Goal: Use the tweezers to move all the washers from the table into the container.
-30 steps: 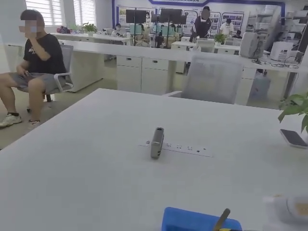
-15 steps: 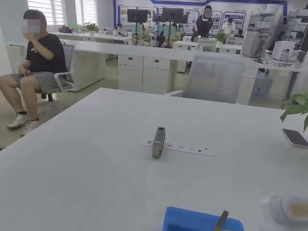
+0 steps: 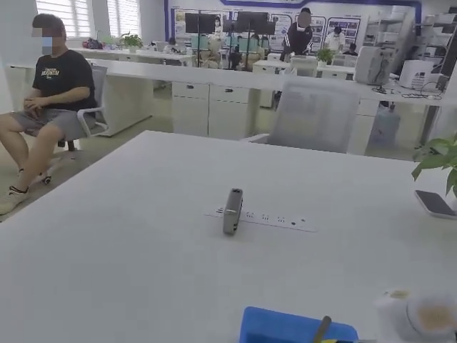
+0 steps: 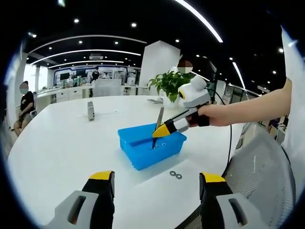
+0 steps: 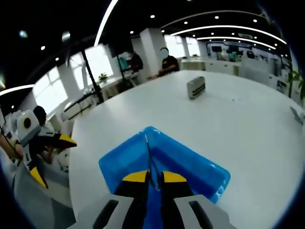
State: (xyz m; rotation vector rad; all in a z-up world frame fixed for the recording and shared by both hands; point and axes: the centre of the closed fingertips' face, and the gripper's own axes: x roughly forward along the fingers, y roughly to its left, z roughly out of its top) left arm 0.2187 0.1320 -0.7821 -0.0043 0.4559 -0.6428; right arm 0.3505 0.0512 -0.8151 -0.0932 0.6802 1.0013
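A blue container (image 4: 138, 155) sits near the table's front edge, with small washers on its floor. Two washers (image 4: 175, 175) lie on the white table just in front of it. My right gripper (image 4: 165, 129) is shut on metal tweezers (image 4: 157, 125), whose tips point down into the container. In the right gripper view the tweezers (image 5: 148, 151) run from my shut right gripper (image 5: 150, 177) over the blue container (image 5: 190, 164). Whether the tips hold a washer is too small to tell. My left gripper (image 4: 157, 177) stands open and empty, short of the container. The container (image 3: 285, 327) sits at the head view's bottom edge.
A power strip (image 3: 275, 219) with a grey adapter (image 3: 233, 210) lies mid-table. A phone (image 3: 434, 204) and a plant (image 3: 437, 161) are at the right edge. A grey chair (image 3: 314, 114) stands behind the table, and a person sits far left.
The tweezers' top has sunk lower at the head view's bottom edge. The seated person has lowered a hand from the face. The container and power strip stay put.
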